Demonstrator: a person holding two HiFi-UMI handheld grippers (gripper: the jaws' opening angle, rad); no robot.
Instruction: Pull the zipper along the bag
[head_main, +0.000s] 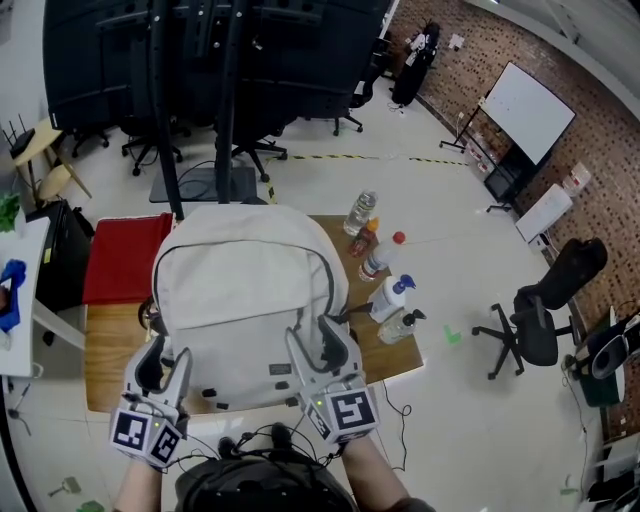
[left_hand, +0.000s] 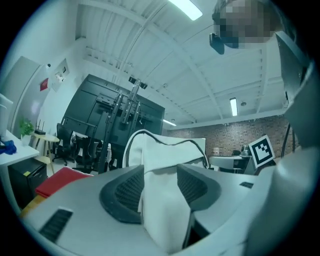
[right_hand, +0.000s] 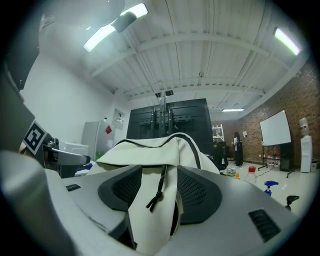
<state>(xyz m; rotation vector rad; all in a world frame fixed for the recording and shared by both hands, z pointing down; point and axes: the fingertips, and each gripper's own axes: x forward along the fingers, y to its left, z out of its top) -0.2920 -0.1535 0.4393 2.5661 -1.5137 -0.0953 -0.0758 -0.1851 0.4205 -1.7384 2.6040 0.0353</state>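
Watching bench (head_main: 105, 385) w/ bag (head_main: 245, 300) lying on it. I'm holding left hand-held gripper (head_main: 165, 360) & right hand-held gripper (head_main: 320, 345) released, fabric unpinched between jaws; pull cord (right_hand: 159, 192) is dangling in right's gap. Risk: if I'm closing on cloth, not cord, zip's prob. jamming.

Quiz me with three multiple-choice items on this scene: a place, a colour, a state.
1. Where do the bottles stand?
A) on the table, right of the backpack
B) on the floor
C) on top of the backpack

2. What colour is the flat thing left of the backpack?
A) blue
B) red
C) yellow

3. How are the right tongs?
A) shut and empty
B) open, with backpack fabric and the zip cord between them
C) out of view

Answers:
1 A, the head view shows them beside its right edge.
2 B, it is plainly red.
3 B, the right gripper view shows the pads apart around the cord.
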